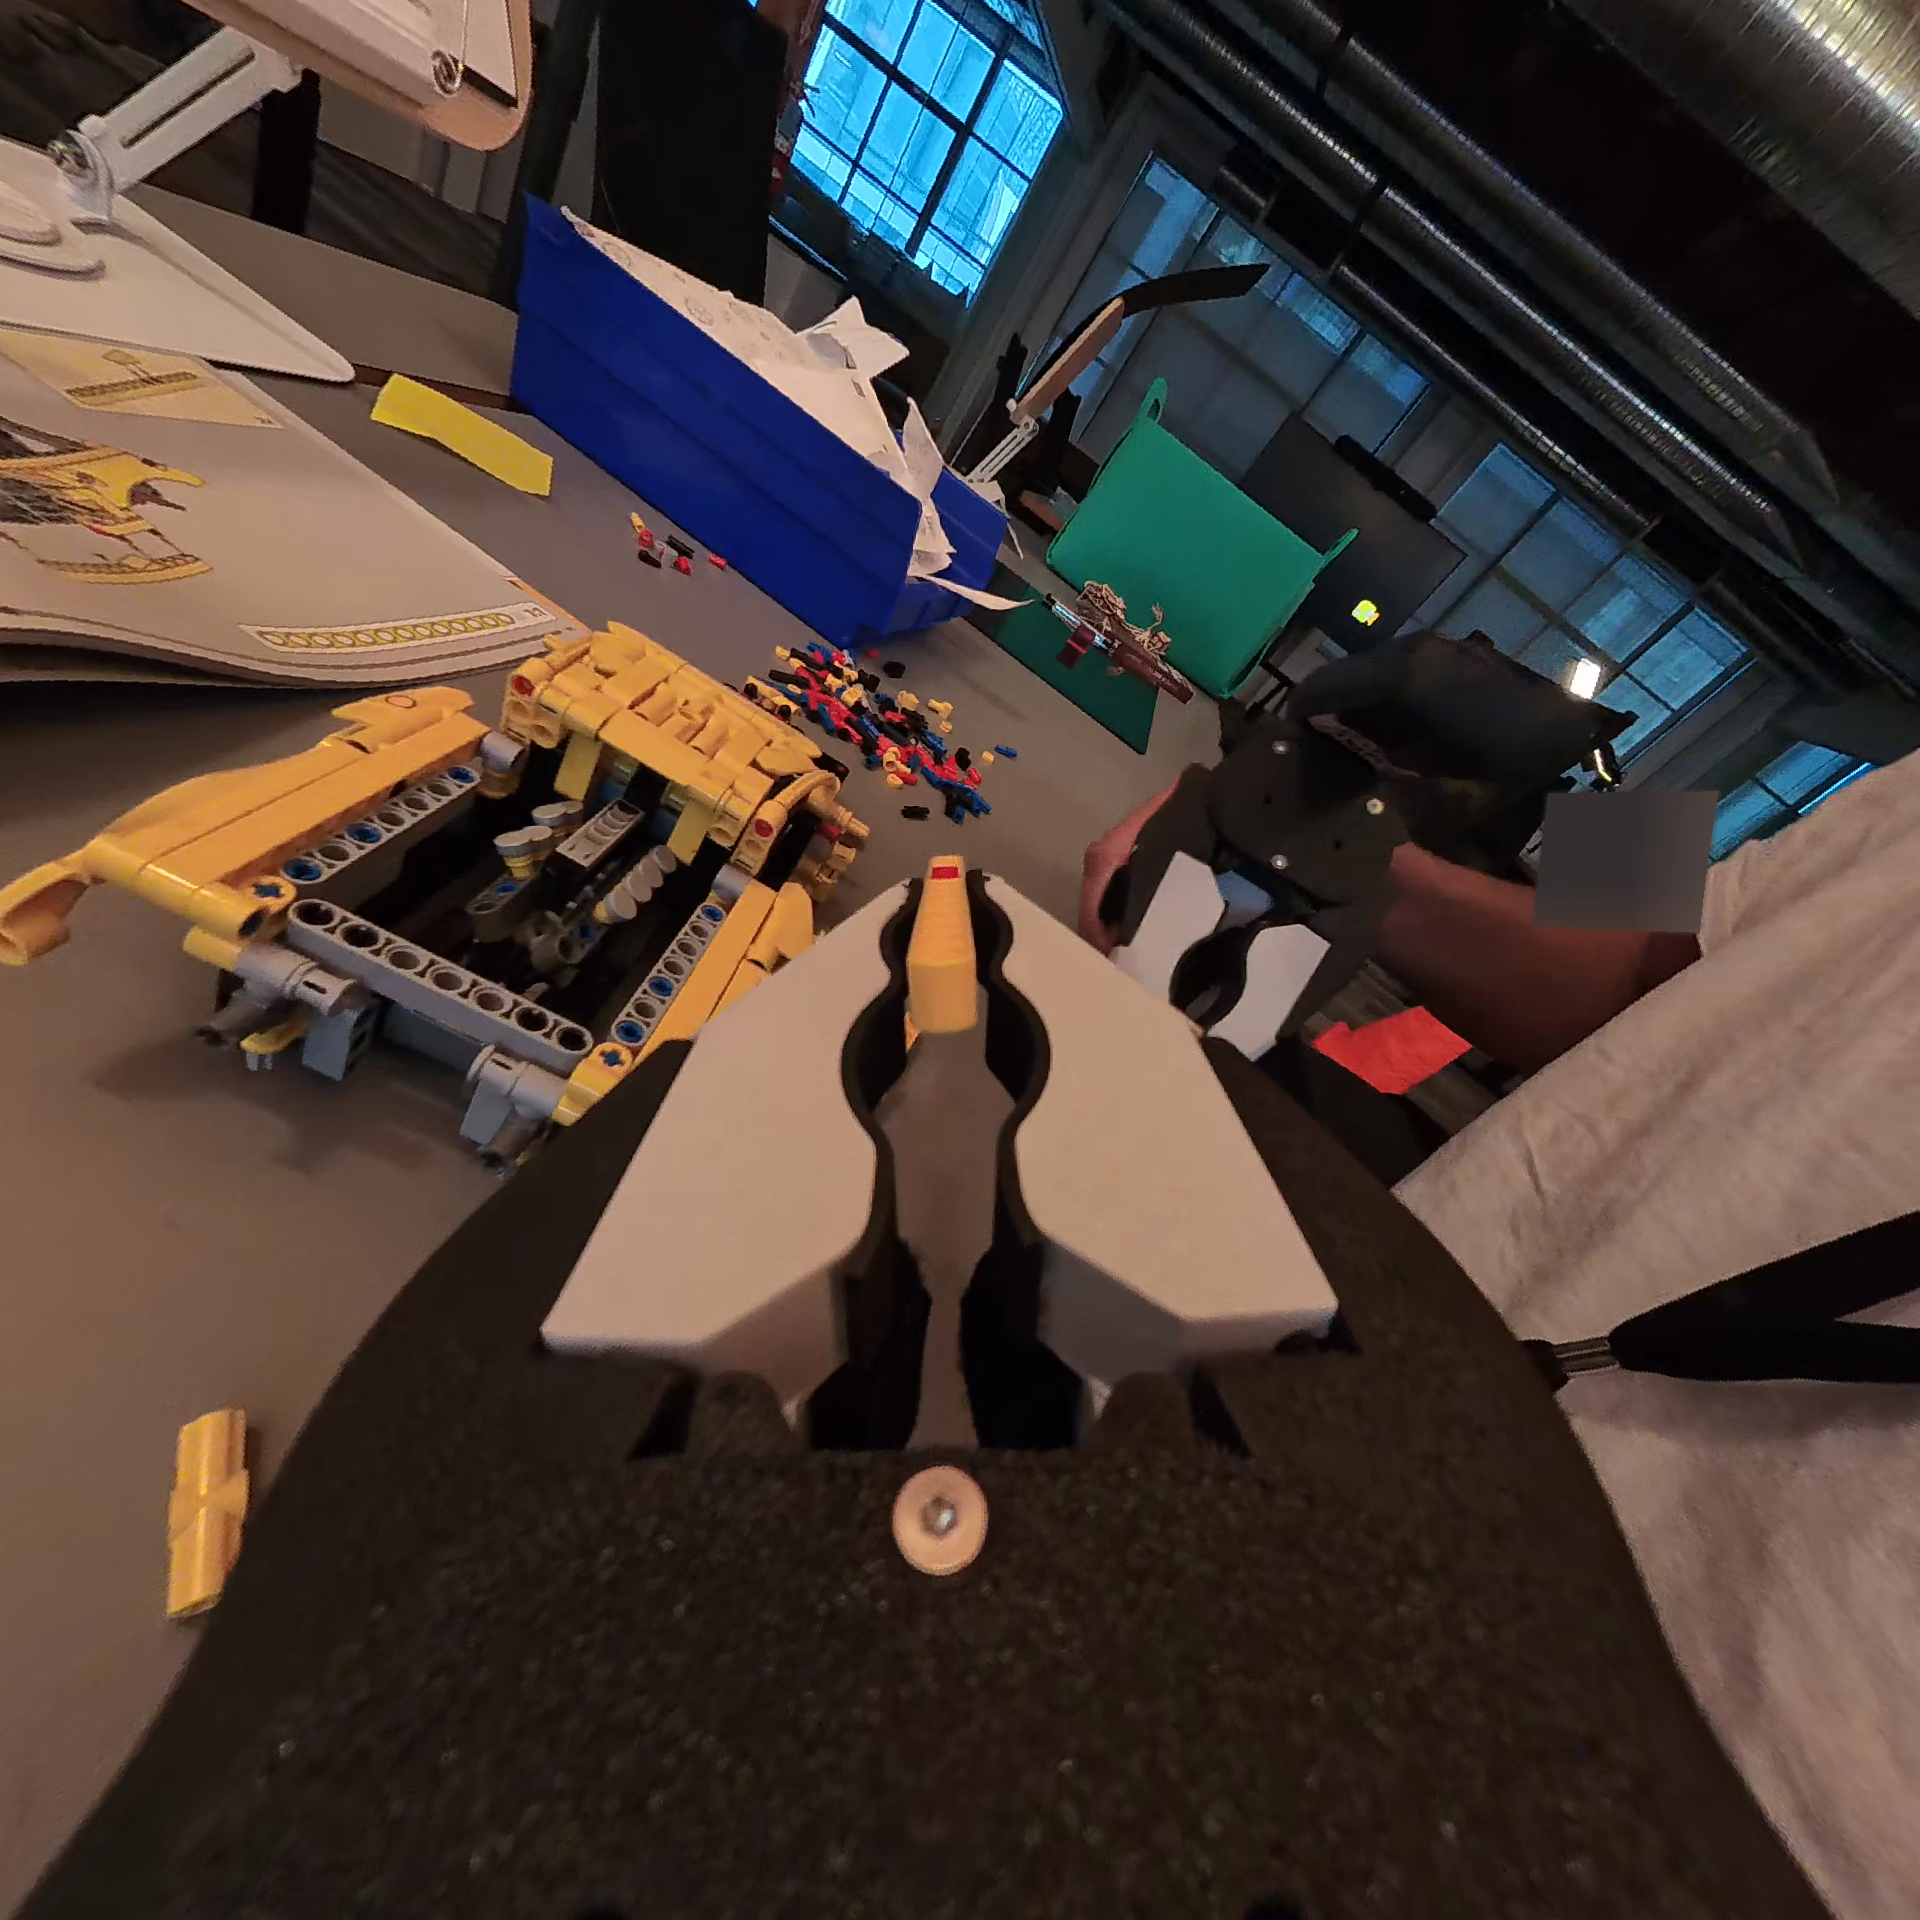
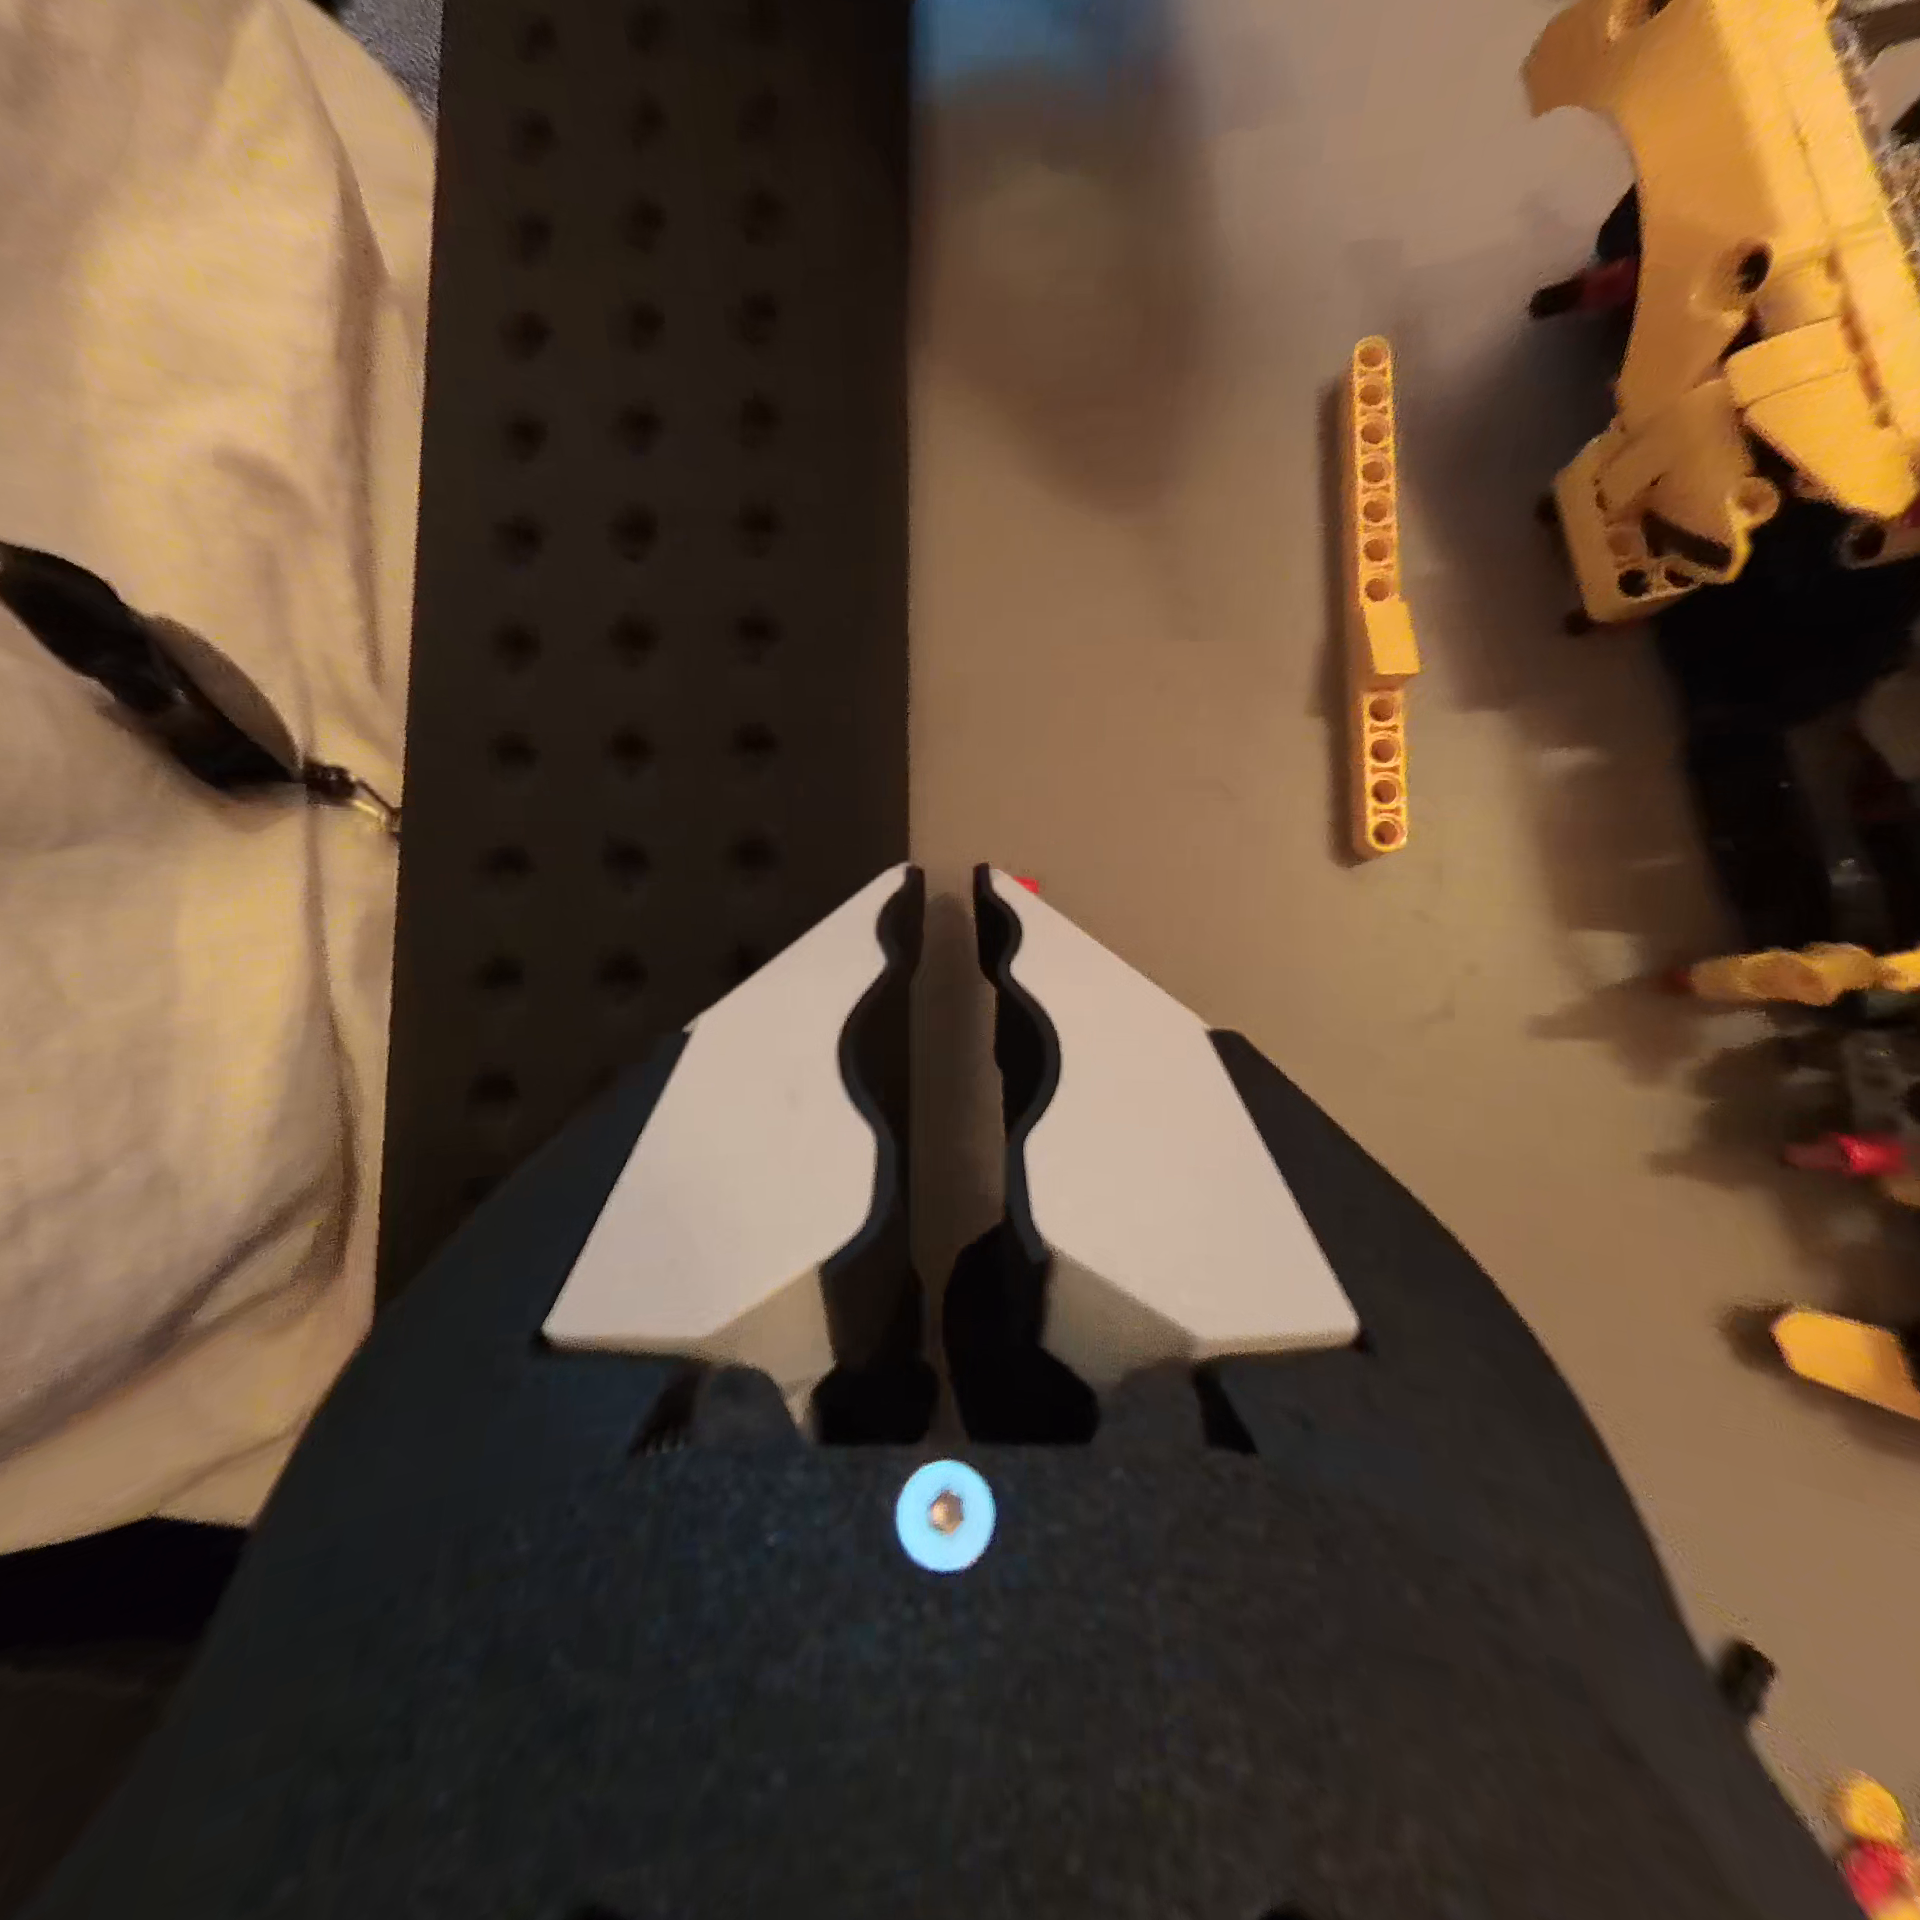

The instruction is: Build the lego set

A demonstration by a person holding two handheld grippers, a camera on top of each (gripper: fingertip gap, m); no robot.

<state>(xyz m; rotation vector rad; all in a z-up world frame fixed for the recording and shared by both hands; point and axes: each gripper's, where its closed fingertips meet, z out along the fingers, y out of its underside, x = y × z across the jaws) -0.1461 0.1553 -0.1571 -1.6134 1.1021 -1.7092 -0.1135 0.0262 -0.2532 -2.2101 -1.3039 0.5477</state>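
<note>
My left gripper is shut on a short yellow lego piece with a red pin at its far end, held above the grey table. The half-built yellow car model lies just left of it, open side up. My right gripper is all but shut, with only a thin gap and nothing seen between the jaws. It hovers over the table's near edge and also shows in the left wrist view. A long yellow holed beam lies on the table right of it, beside the model.
A pile of small loose pieces lies beyond the model. An open instruction booklet, a blue bin and a green bin stand farther back. A yellow connector lies near left. A black perforated board borders the table. Left tips to right tips: about 15 centimeters. The left tips stand about 15 centimeters off the yellow connector.
</note>
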